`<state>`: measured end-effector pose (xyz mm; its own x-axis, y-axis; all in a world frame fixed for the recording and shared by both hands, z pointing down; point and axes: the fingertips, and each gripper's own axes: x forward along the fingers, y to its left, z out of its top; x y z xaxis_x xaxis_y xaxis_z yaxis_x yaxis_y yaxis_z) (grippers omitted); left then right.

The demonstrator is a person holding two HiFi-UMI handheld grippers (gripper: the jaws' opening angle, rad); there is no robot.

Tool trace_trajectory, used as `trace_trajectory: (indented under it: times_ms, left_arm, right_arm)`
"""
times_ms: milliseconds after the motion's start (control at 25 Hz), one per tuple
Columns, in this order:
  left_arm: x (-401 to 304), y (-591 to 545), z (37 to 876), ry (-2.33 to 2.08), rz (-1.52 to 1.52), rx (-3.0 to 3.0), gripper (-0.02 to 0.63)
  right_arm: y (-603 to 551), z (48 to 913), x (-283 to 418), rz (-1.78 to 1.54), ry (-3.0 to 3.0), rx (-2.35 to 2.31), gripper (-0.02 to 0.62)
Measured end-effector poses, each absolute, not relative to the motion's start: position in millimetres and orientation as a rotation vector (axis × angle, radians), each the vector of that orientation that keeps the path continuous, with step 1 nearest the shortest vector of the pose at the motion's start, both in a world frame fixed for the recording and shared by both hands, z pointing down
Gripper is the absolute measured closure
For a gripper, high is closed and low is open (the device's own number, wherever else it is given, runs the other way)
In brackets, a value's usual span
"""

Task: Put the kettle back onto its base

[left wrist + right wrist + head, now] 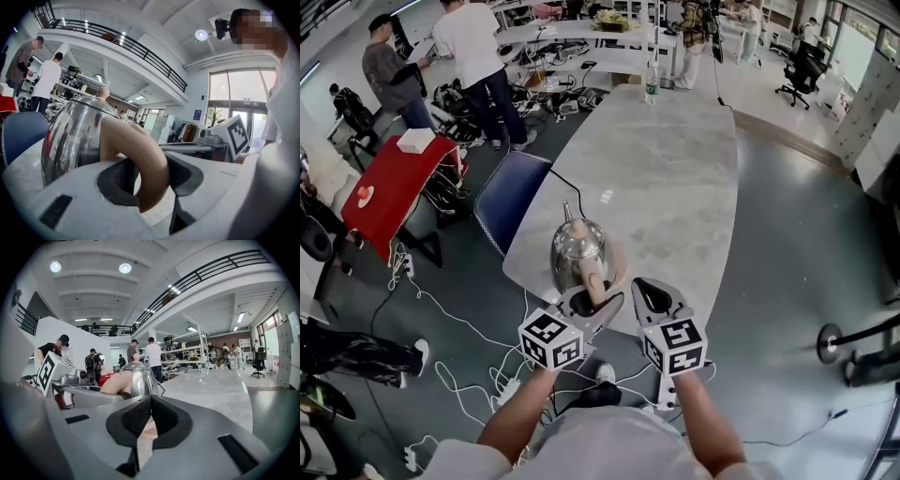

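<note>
A shiny steel kettle [577,248] with a tan handle [593,281] is at the near end of the grey table [675,178]. A tan round base [619,265] shows under its right side; I cannot tell whether the kettle rests on it or hangs just above. My left gripper [592,305] is shut on the handle [140,159], with a pad pressing each side. Just to the right, my right gripper [649,295] is shut and holds nothing; the kettle [136,378] lies ahead and to the left of that gripper [149,416].
A black cord [565,183] runs over the table's left edge toward the kettle. A water bottle [652,82] stands at the table's far end. A blue chair [511,197] and a red table [394,187] are on the left, with cables [459,375] on the floor.
</note>
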<state>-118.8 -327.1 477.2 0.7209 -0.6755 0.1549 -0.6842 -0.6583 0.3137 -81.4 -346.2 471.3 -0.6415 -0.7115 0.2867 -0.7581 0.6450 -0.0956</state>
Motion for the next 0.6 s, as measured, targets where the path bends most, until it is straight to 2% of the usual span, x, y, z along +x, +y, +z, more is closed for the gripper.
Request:
trace_trajectory:
  times_ms: [600]
  left_arm:
    - [-107,-367,491,-0.917,0.031,2.596,0.448]
  right_arm:
    - [-371,486,-62,0.363,-2.539,1.316,0.591]
